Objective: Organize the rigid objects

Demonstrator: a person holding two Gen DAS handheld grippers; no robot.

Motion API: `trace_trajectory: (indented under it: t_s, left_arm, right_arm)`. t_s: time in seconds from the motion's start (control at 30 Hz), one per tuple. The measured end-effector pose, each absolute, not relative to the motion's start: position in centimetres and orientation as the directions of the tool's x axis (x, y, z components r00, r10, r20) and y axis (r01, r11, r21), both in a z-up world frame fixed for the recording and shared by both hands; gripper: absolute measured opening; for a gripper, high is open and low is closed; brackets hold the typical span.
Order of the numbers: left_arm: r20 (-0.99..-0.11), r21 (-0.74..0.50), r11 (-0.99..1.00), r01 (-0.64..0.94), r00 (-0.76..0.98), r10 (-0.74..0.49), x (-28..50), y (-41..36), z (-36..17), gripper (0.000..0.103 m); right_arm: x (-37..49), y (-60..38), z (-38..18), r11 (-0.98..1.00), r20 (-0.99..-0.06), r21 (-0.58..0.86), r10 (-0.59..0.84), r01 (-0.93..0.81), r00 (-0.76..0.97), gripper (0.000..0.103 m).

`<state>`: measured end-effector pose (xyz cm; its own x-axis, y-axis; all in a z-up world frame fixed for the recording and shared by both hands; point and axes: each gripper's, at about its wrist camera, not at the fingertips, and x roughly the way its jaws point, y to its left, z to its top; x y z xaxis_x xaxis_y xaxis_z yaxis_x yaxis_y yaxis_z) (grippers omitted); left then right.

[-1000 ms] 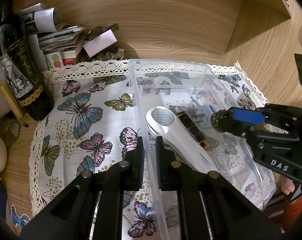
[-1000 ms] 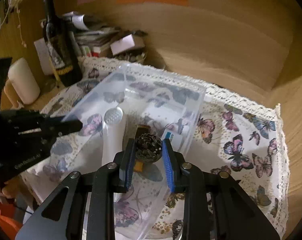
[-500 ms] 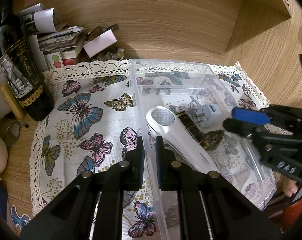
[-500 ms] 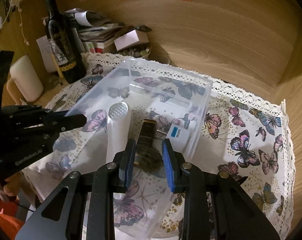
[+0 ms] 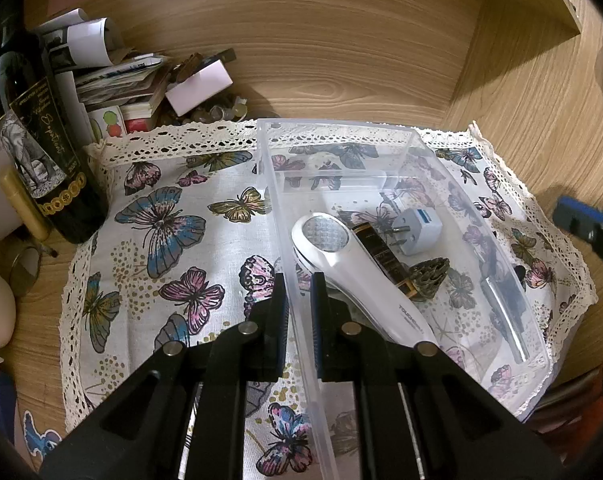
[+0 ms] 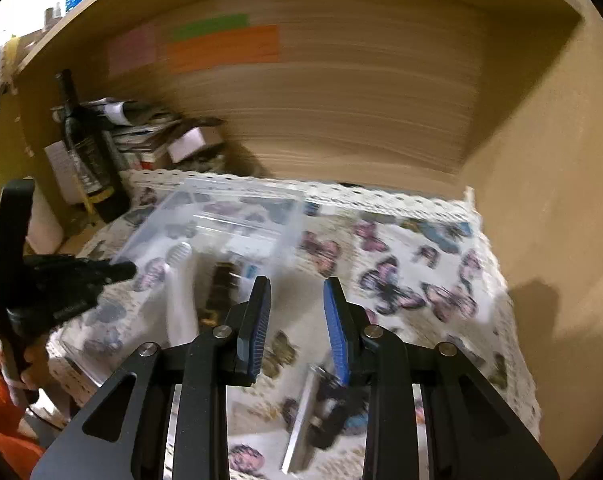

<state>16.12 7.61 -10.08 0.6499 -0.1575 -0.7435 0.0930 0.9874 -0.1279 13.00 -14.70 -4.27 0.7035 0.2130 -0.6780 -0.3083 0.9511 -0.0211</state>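
Observation:
A clear plastic bin sits on a butterfly-print cloth. Inside lie a white handheld device, a black and gold bar, a white plug adapter and a dark metal cone-shaped ornament. My left gripper is shut on the bin's left wall. My right gripper is open and empty, raised over the cloth to the right of the bin; its blue pad shows at the right edge of the left wrist view. The right wrist view is blurred.
A dark wine bottle and a pile of papers and small boxes stand at the back left. Wooden walls close the back and right. A metal-bladed tool lies on the cloth below my right gripper.
My right gripper let go of the metal ornament into the bin, opened, and drew back to the right and up. My left gripper kept its hold on the bin wall.

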Motion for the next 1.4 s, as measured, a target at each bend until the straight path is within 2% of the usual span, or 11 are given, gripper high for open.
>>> trace_trajectory:
  t_s: [0.4, 0.63, 0.87, 0.97, 1.07, 1.4]
  left_arm:
    - [-0.743, -0.127, 0.988, 0.092, 0.65, -0.156, 16.1, 7.6, -10.1, 0.009]
    - [-0.743, -0.126, 0.988, 0.091, 0.651, -0.155, 16.1, 7.6, -10.1, 0.009]
    - [-0.743, -0.126, 0.988, 0.091, 0.651, -0.155, 16.1, 7.6, -10.1, 0.009]
    - [-0.743, -0.126, 0.988, 0.092, 0.651, -0.155, 16.1, 7.5, -10.1, 0.009]
    - [-0.744, -0.123, 0.988, 0.093, 0.651, -0.154, 16.1, 7.6, -10.1, 0.009]
    - [-0.743, -0.123, 0.988, 0.093, 0.651, -0.153, 16.0, 7.6, -10.1, 0.009]
  right_arm:
    - [11.1, -17.4, -10.8, 0.975, -0.815, -0.005, 0.126, -0.223, 0.566, 0.025]
    - [10.5, -18.0, -13.3, 0.977, -0.857, 0.042, 0.143, -0.21, 0.496, 0.028]
    - [11.0, -17.7, -14.1, 0.977, -0.848, 0.033, 0.138, -0.209, 0.511, 0.028]
    - [11.0, -18.1, -14.0, 0.98, -0.843, 0.038, 0.136, -0.196, 0.521, 0.019]
    - [11.0, -18.5, -13.7, 0.978, -0.84, 0.08, 0.169, -0.191, 0.516, 0.019]
    - [11.2, -17.6, -9.5, 0.977, -0.771, 0.038, 0.161, -0.208, 0.616, 0.019]
